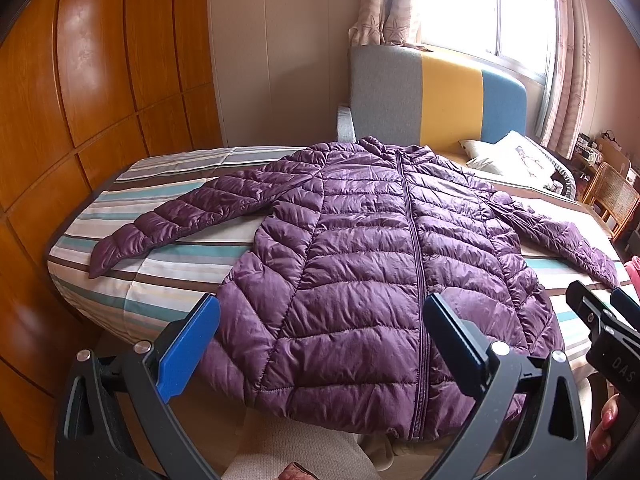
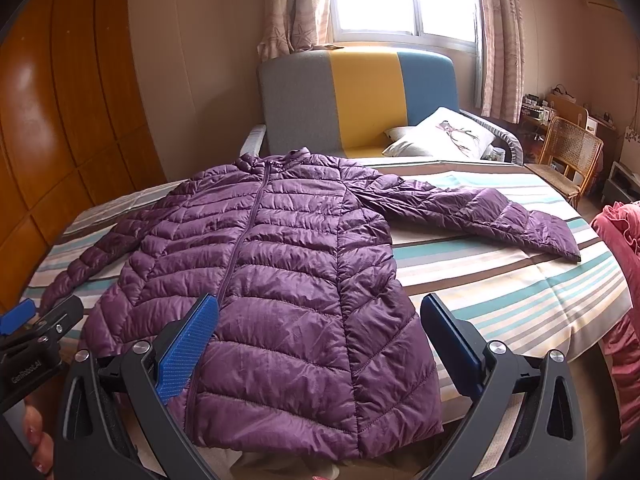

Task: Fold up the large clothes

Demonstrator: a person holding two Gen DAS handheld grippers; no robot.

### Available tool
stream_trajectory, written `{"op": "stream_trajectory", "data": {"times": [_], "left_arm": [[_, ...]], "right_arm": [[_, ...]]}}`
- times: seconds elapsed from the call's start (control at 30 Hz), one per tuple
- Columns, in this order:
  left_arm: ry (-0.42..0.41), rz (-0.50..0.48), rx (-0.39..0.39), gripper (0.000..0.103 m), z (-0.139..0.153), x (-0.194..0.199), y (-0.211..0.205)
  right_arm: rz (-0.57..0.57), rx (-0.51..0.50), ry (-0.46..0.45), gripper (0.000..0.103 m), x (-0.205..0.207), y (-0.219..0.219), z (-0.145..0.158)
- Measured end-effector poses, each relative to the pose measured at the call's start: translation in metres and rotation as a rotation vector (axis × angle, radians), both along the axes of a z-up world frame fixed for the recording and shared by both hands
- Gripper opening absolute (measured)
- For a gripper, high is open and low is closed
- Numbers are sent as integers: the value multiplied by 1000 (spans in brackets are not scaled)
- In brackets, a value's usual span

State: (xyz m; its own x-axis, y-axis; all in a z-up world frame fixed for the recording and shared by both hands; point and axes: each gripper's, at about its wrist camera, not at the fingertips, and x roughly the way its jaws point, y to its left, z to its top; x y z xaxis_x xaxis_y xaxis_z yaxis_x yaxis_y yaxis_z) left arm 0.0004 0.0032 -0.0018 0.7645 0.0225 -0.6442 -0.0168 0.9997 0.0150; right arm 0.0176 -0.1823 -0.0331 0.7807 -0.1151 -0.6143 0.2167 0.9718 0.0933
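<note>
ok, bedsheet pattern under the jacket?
Bedsheet: horizontal stripes in teal, cream, brown and grey; clearest in the right wrist view.

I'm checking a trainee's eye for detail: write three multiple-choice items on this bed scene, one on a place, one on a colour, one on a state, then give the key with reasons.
1. Where does the purple jacket lie?
A. On the striped bedspread
B. On the rattan chair
C. On the floor

2. Which colour is the middle panel of the headboard?
A. Red
B. Yellow
C. Green

3. How do the right tongs stand?
A. Shut on a sleeve
B. Shut on the hem
C. Open, holding nothing

Key:
1 A, as the jacket is spread flat, front up, with both sleeves out on the stripes.
2 B, as yellow sits between the grey and blue panels.
3 C, as the blue pads are wide apart over the hem, and the left tongs are equally open.
</note>
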Motion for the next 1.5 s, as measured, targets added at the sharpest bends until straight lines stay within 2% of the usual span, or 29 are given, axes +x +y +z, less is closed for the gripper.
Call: {"op": "stream_trajectory", "data": {"times": [1.17,1.4,1.5], "left_arm": [[25,-3,8,101,-8,4,-4],[29,-28,35,101,-16,14,-9],[31,-37,35,101,-21,23,-8]], "right_arm": [[18,8,10,100,4,-2,-4],[11,55,12,100,16,-23,-12],[-12,42,12,100,24,-37,-16]]}}
